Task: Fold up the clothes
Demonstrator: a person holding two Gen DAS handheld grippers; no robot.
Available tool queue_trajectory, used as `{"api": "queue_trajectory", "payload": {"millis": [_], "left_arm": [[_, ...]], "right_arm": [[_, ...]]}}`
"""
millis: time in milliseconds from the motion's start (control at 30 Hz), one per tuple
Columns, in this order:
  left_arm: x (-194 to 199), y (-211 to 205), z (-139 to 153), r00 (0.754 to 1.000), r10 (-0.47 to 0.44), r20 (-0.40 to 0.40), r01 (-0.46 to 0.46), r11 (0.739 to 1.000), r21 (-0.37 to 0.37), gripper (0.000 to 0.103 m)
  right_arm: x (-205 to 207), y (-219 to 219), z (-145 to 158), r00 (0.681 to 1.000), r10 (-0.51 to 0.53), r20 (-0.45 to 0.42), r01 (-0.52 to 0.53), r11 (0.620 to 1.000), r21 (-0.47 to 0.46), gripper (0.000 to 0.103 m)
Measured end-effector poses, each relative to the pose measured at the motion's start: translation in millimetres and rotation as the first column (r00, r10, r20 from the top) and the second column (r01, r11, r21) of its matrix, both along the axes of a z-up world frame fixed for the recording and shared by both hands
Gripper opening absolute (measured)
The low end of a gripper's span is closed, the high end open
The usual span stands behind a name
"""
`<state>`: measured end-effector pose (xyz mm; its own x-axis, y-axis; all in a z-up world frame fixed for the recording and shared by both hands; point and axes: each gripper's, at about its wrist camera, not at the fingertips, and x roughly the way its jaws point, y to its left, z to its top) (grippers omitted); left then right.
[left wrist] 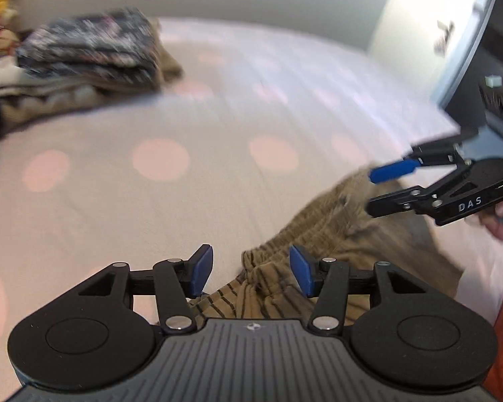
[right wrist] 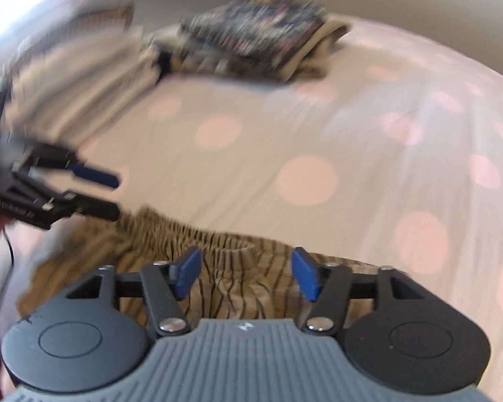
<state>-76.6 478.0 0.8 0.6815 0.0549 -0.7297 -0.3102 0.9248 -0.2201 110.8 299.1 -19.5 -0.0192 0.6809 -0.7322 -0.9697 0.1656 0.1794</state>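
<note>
A tan garment with thin dark stripes (left wrist: pixel 322 231) lies crumpled on the bed, its gathered waistband toward me. My left gripper (left wrist: pixel 251 269) hangs just over the garment's left end with its blue pads apart and nothing pressed between them. The right gripper (left wrist: pixel 369 191) shows at the right of that view, its jaws spread over the garment's far end. In the right wrist view my right gripper (right wrist: pixel 246 274) stands open above the striped waistband (right wrist: pixel 218 238). The left gripper (right wrist: pixel 117 194) shows at the left there, open too.
A stack of folded clothes, dark patterned on top of tan (left wrist: pixel 94 53), sits at the far side of the bed. The pale sheet with pink dots (left wrist: pixel 191 174) stretches between. A beige striped pile (right wrist: pixel 80 67) lies at the left. A hand (left wrist: pixel 499 214) holds the right gripper.
</note>
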Motion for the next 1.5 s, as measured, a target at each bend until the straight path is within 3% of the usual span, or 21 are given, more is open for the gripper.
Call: {"api": "queue_trajectory", "payload": {"millis": [200, 433, 600, 733, 833, 933, 1033, 1100, 1133, 1333, 1400, 1500], "left_arm": [[-63, -41, 24, 0.99, 0.095, 0.101, -0.091, 0.995, -0.041, 0.055], [-96, -96, 14, 0.99, 0.115, 0.079, -0.112, 0.993, -0.038, 0.055], [-91, -121, 11, 0.995, 0.095, 0.021, -0.096, 0.994, 0.051, 0.055], [-86, -128, 3, 0.995, 0.094, -0.035, -0.091, 0.991, 0.094, 0.053], [-86, -131, -2, 0.994, 0.096, -0.058, -0.09, 0.991, 0.099, 0.042], [-82, -133, -8, 0.992, 0.091, -0.084, -0.081, 0.99, 0.113, 0.031], [-79, -132, -13, 0.99, 0.094, -0.101, -0.083, 0.99, 0.116, 0.015], [-82, -130, -10, 0.989, 0.12, -0.087, -0.109, 0.986, 0.125, 0.007], [-84, -129, -9, 0.988, 0.133, -0.08, -0.122, 0.984, 0.129, 0.006], [-98, -120, 1, 0.971, 0.231, -0.054, -0.221, 0.964, 0.15, 0.002], [-99, -117, -1, 0.965, 0.249, -0.082, -0.235, 0.96, 0.154, 0.002], [-93, -118, -8, 0.949, 0.272, -0.162, -0.235, 0.948, 0.216, 0.0]], "right_arm": [[-1, -81, 2, 0.983, -0.169, -0.066, 0.174, 0.981, 0.089, 0.068], [-15, -153, -34, 0.923, -0.337, -0.187, 0.356, 0.931, 0.079, 0.068], [-26, -167, -41, 0.92, -0.346, -0.182, 0.37, 0.922, 0.114, 0.068], [-35, -166, -51, 0.932, -0.342, -0.119, 0.352, 0.933, 0.072, 0.068], [-36, -170, -54, 0.933, -0.341, -0.117, 0.35, 0.935, 0.062, 0.067], [-38, -171, -55, 0.936, -0.334, -0.111, 0.342, 0.938, 0.057, 0.057], [-41, -171, -57, 0.94, -0.324, -0.103, 0.329, 0.943, 0.041, 0.033], [-43, -173, -56, 0.94, -0.329, -0.096, 0.333, 0.942, 0.04, 0.008], [-43, -174, -55, 0.936, -0.339, -0.091, 0.344, 0.938, 0.048, 0.003], [-46, -186, -38, 0.906, -0.423, 0.026, 0.414, 0.897, 0.152, 0.002], [-46, -185, -39, 0.898, -0.437, 0.057, 0.425, 0.892, 0.152, 0.002], [-40, -180, -47, 0.886, -0.456, 0.082, 0.446, 0.888, 0.114, 0.002]]}}
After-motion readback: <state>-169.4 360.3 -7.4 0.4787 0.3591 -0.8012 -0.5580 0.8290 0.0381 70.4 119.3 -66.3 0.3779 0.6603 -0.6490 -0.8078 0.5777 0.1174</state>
